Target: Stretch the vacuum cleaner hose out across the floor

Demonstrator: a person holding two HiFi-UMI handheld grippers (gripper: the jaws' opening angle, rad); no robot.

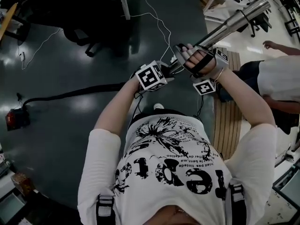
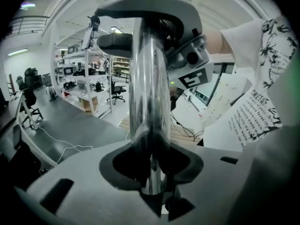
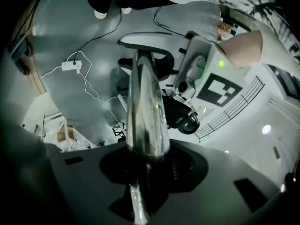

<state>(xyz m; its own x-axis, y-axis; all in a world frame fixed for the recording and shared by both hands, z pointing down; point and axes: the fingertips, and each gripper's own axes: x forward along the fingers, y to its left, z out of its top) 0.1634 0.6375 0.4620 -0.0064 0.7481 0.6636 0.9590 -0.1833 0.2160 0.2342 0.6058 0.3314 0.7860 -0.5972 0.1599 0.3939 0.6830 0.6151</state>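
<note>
At the far left a small red vacuum cleaner (image 1: 16, 118) is seen on the dark glossy floor (image 1: 70, 41) — its long black hose (image 1: 70, 95) is laid rightward toward the person. The left hand-held gripper (image 1: 169, 70) is closed round a shiny metal wand tube (image 1: 234, 22); just beside it, the right hand-held gripper (image 1: 183, 54) is clamped on the same tube.

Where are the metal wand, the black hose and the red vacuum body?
metal wand (image 1: 229, 28), head view, middle of the shiny shaft.
black hose (image 1: 70, 94), head view, the stretch lying on the floor.
red vacuum body (image 1: 16, 118), head view, its casing.
</note>
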